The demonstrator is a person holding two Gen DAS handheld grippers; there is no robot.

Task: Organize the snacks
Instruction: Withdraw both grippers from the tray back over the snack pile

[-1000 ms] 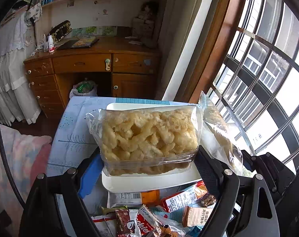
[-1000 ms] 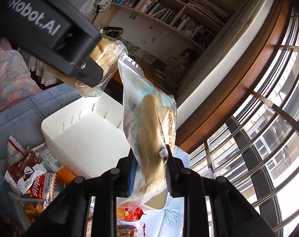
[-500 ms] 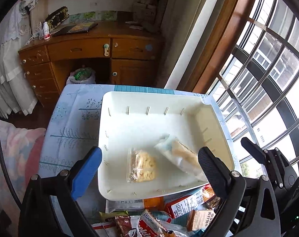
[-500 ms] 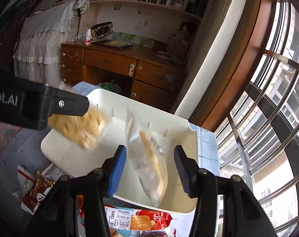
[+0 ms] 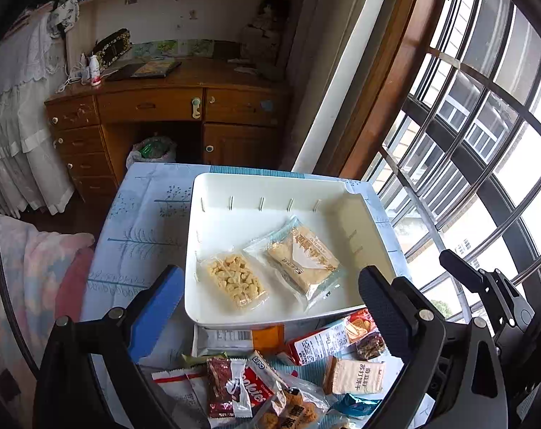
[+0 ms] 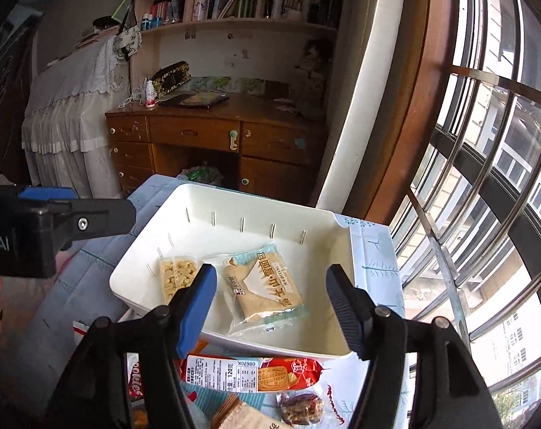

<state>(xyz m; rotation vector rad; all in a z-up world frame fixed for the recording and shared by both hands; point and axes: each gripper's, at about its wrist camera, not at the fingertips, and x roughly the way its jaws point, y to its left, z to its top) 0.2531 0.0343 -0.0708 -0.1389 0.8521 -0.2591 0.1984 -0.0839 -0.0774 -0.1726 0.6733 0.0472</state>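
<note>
A white tray point(image 5: 270, 189) point(image 6: 184, 221) sits on the blue-patterned table. Two snack packs lie flat in it: a clear bag of puffed pieces point(image 5: 234, 280) point(image 6: 174, 275) on the left and a light blue wrapped cake point(image 5: 299, 257) point(image 6: 263, 282) beside it. My left gripper point(image 5: 270, 300) hovers wide open over the tray's near rim, nothing between its fingers. My right gripper point(image 6: 270, 307) hangs above the cake pack with its jaws opening, the pads clear of the pack. The left gripper's body point(image 6: 30, 228) shows at the left of the right wrist view.
Several loose snack packs point(image 5: 270, 382) point(image 6: 249, 375) lie on the table in front of the tray. A wooden desk point(image 5: 170, 107) stands beyond the table, a barred window point(image 5: 485, 143) to the right, a bed with a pink blanket point(image 5: 27, 271) to the left.
Both grippers let go of their packs: the puffed bag and the cake pack dropped into the tray and now lie flat. The right gripper rolled upright and its jaws spread.
</note>
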